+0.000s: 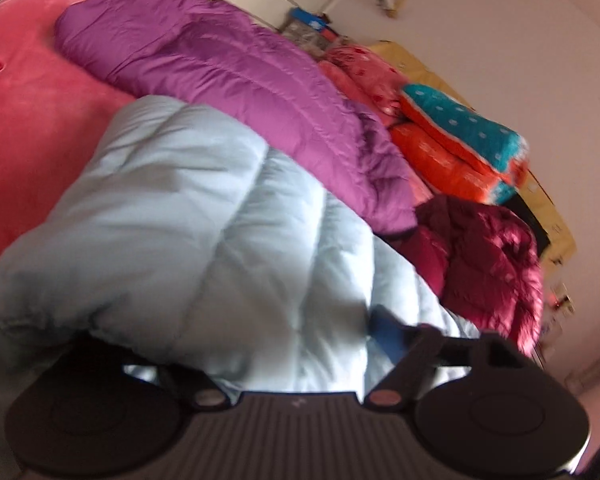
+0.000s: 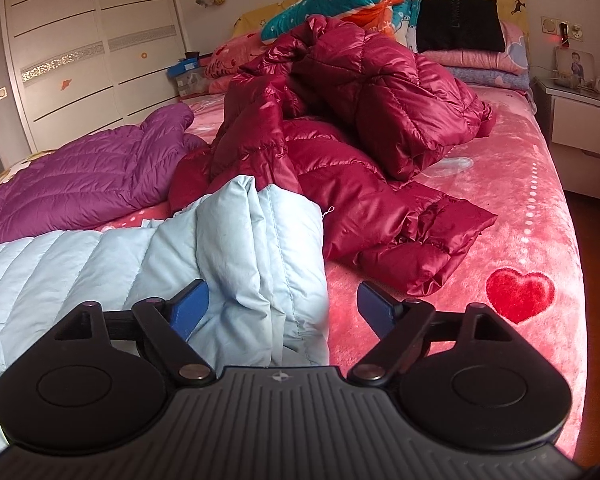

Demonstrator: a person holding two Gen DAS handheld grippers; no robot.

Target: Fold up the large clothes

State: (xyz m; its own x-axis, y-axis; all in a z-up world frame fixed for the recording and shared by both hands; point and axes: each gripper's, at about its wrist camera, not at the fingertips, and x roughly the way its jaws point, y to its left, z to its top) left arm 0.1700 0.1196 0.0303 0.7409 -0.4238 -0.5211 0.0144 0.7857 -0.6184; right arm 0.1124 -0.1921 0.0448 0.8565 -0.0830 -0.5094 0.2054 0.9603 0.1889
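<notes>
Spreading across both views: a bed (image 2: pixel 520 184) under a pink plush cover with a red heart near its right edge. Lying along the bed's left side, long axis running from the foot edge toward the headboard: a purple down jacket (image 2: pixel 80 176), laid fairly flat. Sitting crumpled in the bed's middle, pointing no clear way: a dark red down jacket (image 2: pixel 360 128). Resting at the foot edge, nearest the cameras: a light blue down jacket (image 2: pixel 100 264), its body stretching leftward along that edge, with one folded part (image 2: pixel 260 248) standing up and running away toward the headboard. Piled against the headboard: a teal and orange blanket (image 2: pixel 340 4) and pink pillows.

Standing wide open over the foot edge: the right hand-held gripper (image 2: pixel 284 308), gripping nothing; left blue pad touching the folded blue part, right pad clear of it above the pink cover.

Sitting half buried in the light blue fabric (image 1: pixel 204 216): the left hand-held gripper (image 1: pixel 260 344), view blurred, only one blue pad (image 1: pixel 388 334) showing, the other hidden under cloth; impossible to tell whether pinching the jacket or loose.
</notes>
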